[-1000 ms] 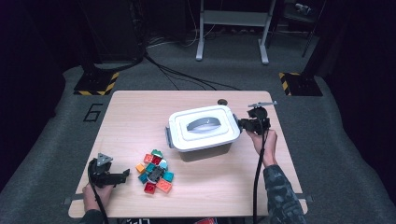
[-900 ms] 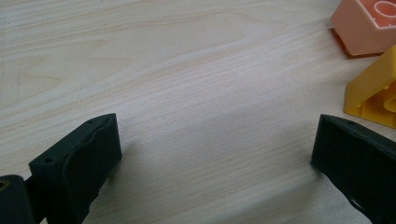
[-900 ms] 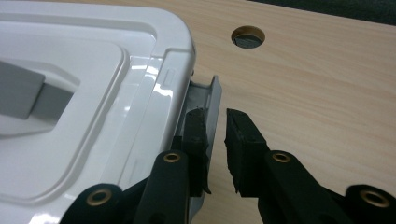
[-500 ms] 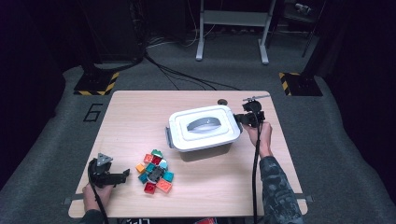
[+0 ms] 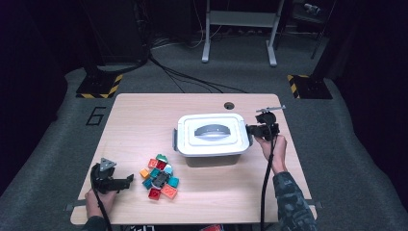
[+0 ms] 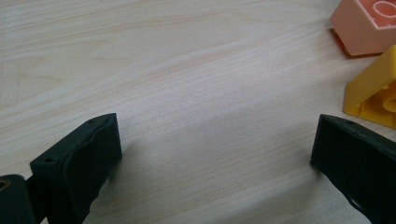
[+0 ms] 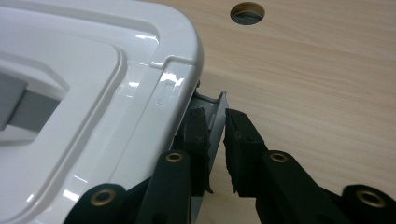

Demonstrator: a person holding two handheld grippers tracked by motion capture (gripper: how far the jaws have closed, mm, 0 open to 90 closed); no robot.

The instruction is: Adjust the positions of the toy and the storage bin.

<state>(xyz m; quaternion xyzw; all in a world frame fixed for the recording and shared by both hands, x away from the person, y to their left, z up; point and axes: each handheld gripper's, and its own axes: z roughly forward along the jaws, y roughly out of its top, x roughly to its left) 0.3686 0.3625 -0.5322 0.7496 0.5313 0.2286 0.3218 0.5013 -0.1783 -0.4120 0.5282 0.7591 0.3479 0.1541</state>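
While right tongs [image 7: 212, 123] pinch grey latch [image 7: 215, 109], box [image 5: 211, 137] lies crosswise; left tongs [image 6: 212, 154] spread.

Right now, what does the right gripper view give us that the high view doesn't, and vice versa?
Right gripper view alone: the right gripper has its jaws pinched on the grey side latch at the edge of the white lid, with the pads pressing either face of it.

High view alone: the left gripper resting open near the table's front-left corner, the pile of coloured blocks beside it, and the lid's grey handle in full.

Both share: the white box, the wooden table and its round cable hole.
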